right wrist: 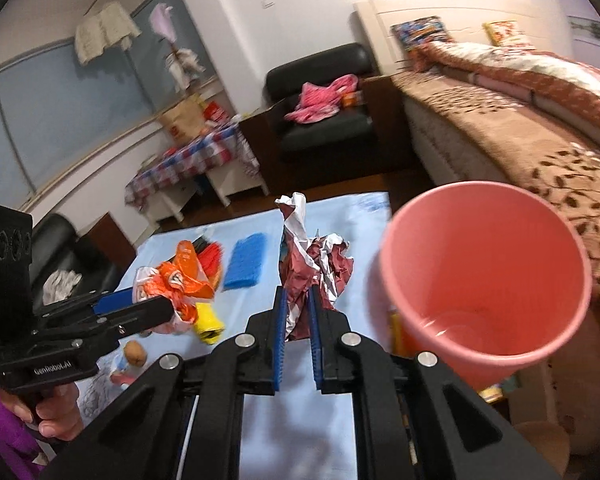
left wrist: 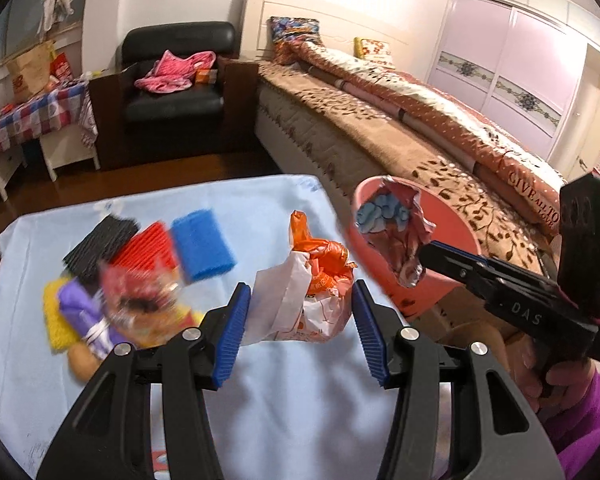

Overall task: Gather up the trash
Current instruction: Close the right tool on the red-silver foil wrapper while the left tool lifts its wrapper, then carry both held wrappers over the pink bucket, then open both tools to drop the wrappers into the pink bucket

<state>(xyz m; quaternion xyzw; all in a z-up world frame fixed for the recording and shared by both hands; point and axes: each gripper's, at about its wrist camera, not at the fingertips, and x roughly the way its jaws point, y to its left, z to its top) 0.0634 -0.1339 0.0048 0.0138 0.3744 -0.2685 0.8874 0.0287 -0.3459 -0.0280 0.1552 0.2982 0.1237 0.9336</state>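
Observation:
An orange and white plastic bag sits between the blue pads of my left gripper, which is shut on it just above the blue-clothed table. The bag looks sharp while the table items blur. My right gripper is shut on a crumpled red and silver wrapper. In the left wrist view the wrapper, with something blue in its folds, hangs in front of the pink bin, with the right gripper behind it. In the right wrist view the bin gapes open to the wrapper's right, and the left gripper carries the bag.
Black, red and blue sponges lie at the table's back left, with a yellow sponge, a purple item and a clear packet nearer. A bed runs along the right; a black armchair stands behind.

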